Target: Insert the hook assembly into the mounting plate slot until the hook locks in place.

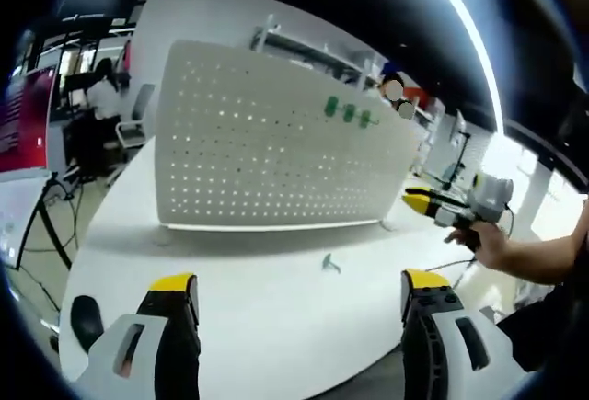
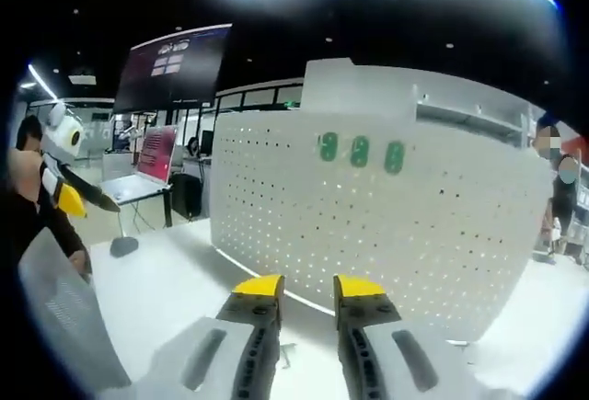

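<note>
White perforated board (image 1: 276, 147) stands upright on the surface (image 1: 258, 308) in your left gripper view, three green hooks (image 1: 348, 112) already seated near its top. A loose green hook (image 1: 331, 263) lies on the surface before the board. Your left tongs (image 1: 299, 290) gape wide, empty; your right tongs (image 1: 425, 202) enter from the right.

In the right gripper view, your right tongs (image 2: 308, 287) sit narrow, apparently empty, near the board. The pickup looks not yet begun; next, close on the loose hook.

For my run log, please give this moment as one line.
white perforated mounting plate: three green hooks on | small green hook: on table | left gripper: open, empty
</note>
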Demonstrator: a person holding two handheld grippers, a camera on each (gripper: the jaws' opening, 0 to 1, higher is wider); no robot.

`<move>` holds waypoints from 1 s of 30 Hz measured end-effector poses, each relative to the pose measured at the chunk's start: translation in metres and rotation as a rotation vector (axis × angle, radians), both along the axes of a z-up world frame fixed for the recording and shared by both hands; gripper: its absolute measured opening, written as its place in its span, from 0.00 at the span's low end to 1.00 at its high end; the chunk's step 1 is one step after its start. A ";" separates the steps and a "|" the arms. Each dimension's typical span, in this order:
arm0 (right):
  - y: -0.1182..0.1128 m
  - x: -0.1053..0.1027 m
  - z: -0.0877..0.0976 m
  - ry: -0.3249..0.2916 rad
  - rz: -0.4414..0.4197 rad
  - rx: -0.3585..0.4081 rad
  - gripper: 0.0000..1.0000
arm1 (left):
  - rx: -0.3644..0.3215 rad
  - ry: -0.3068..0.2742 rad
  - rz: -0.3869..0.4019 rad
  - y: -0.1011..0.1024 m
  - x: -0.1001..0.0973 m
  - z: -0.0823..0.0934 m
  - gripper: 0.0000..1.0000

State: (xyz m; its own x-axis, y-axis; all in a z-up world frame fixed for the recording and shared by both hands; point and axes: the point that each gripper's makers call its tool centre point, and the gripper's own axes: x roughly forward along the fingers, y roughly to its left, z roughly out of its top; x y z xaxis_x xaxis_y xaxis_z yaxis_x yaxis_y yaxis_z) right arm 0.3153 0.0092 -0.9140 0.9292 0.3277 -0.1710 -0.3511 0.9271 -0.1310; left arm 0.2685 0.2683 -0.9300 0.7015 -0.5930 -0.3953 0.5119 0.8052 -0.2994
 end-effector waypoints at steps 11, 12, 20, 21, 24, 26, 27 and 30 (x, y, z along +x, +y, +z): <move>0.010 -0.023 -0.029 0.084 0.013 0.033 0.20 | -0.012 0.012 -0.023 -0.011 -0.006 -0.001 0.92; 0.010 -0.024 -0.032 0.090 0.017 0.032 0.20 | -0.013 0.009 -0.025 -0.012 -0.006 0.000 0.92; 0.014 -0.041 -0.055 0.155 0.037 0.033 0.20 | 0.014 0.017 -0.066 -0.023 -0.010 -0.007 0.94; 0.015 -0.043 -0.058 0.164 0.039 0.036 0.20 | 0.014 0.020 -0.071 -0.025 -0.010 -0.008 0.94; 0.016 -0.047 -0.072 0.198 0.033 0.042 0.20 | 0.019 0.030 -0.090 -0.029 -0.012 -0.011 0.94; 0.018 -0.048 -0.080 0.221 0.029 0.050 0.20 | 0.022 0.033 -0.093 -0.031 -0.012 -0.012 0.93; 0.019 -0.048 -0.083 0.230 0.031 0.050 0.20 | 0.020 0.037 -0.098 -0.032 -0.012 -0.014 0.93; 0.023 -0.047 -0.099 0.268 0.050 0.024 0.21 | 0.018 0.044 -0.108 -0.036 -0.012 -0.016 0.93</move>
State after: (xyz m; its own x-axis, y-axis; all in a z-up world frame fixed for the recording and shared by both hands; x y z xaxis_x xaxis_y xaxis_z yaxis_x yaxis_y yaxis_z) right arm 0.2688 0.0325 -1.0129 0.8344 0.3792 -0.4001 -0.4160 0.9093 -0.0058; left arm 0.2563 0.2321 -0.9461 0.6157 -0.6567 -0.4355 0.5829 0.7515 -0.3090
